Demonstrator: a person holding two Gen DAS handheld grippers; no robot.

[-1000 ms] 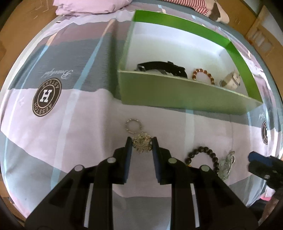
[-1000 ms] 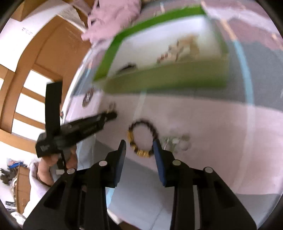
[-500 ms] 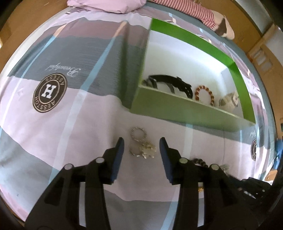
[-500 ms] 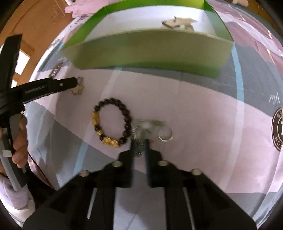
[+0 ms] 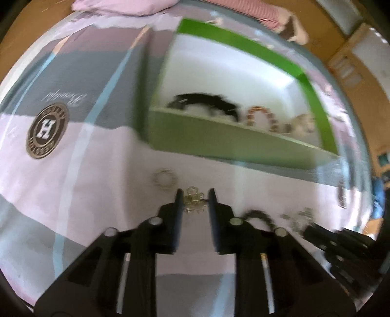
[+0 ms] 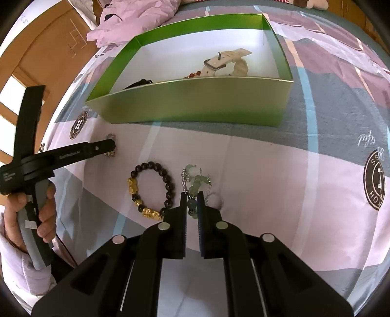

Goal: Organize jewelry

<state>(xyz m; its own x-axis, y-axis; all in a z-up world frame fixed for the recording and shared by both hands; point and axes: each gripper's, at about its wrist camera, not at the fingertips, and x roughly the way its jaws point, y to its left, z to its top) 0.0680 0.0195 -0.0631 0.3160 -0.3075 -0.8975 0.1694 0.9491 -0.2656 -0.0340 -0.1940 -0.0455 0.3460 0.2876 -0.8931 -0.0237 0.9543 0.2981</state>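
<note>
A green box with a white inside stands on the bed and holds a black strap, an amber bead bracelet and a white watch. My left gripper is closed around a gold flower brooch on the sheet; a silver ring lies just left of it. My right gripper is shut on a pale green bead charm with a chain. A dark bead bracelet with gold charms lies to its left.
The striped bedsheet carries round "H" logos. A pink pillow lies behind the box. The person's hand holds the left gripper handle at the left edge of the right wrist view.
My left gripper opened and drew back, then came forward and closed around the brooch. My right gripper moved from the dark bracelet to the green charm and shut on it.
</note>
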